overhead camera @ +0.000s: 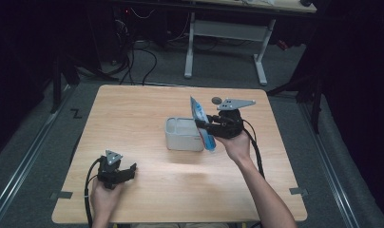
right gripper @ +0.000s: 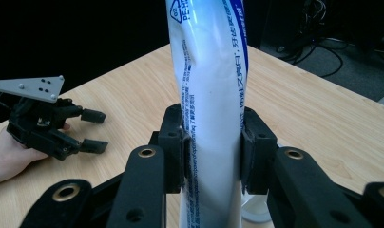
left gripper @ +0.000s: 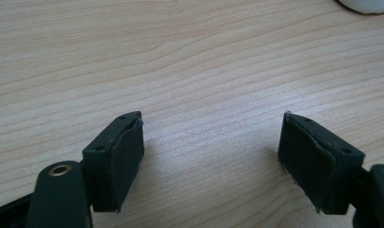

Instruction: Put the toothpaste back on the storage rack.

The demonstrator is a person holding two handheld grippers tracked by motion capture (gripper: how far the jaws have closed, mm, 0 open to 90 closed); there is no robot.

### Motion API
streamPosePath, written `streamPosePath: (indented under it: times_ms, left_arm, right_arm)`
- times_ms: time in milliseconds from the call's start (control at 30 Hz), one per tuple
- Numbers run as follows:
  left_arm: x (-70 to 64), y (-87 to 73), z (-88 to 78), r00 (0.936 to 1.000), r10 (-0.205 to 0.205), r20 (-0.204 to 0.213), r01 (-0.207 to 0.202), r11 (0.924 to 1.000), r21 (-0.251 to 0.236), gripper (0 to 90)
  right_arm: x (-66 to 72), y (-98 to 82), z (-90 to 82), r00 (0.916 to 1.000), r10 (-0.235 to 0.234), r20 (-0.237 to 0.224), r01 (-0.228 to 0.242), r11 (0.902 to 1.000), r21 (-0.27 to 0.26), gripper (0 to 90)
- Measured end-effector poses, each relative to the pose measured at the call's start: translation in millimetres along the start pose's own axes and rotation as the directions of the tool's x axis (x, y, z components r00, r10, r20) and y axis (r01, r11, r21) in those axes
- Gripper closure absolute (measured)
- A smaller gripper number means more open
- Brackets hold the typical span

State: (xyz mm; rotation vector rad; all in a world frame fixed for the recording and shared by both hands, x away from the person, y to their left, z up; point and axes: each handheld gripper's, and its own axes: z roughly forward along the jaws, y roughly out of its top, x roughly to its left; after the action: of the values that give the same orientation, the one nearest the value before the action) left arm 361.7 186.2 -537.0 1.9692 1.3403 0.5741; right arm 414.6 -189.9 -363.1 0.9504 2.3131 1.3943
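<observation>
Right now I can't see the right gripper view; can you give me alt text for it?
The right claw is shut on a white, blue-printed soft plastic tube, which stands upright between its black pads above the pale wooden table. At left, the left claw sits open in a hand on the table.

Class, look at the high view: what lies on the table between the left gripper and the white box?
Bare wood: high view shows nothing between left gripper and white box.

Glossy plastic tube (right gripper: pixel 211 95), matt wood-grain table (overhead camera: pixel 133 123)
</observation>
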Motion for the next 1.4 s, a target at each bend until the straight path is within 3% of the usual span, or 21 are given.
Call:
streamPosePath:
  times_ms: [567,767,867,1400]
  left_arm:
    - [-0.2,0.0,0.0,1.0000,0.001,-0.001,-0.001,1.0000,0.000,23.7]
    - [-0.2,0.0,0.0,1.0000,0.002,-0.001,-0.002,1.0000,0.001,23.7]
    - [-0.2,0.0,0.0,1.0000,0.001,-0.001,-0.001,1.0000,0.000,23.7]
    - [-0.1,-0.1,0.0,1.0000,0.000,-0.001,0.000,1.0000,0.000,23.7]
  right_arm:
    - [-9.5,21.6,7.4,0.9998,0.021,0.000,-0.021,0.9988,-0.044,67.9]
    - [-13.4,28.5,7.5,0.9996,0.019,0.022,-0.018,0.9990,-0.040,67.9]
    - [-15.8,31.9,8.5,0.9995,0.032,0.008,-0.031,0.9978,-0.059,67.9]
    - [-17.4,47.6,27.5,0.9992,0.038,0.011,-0.037,0.9954,-0.088,67.9]
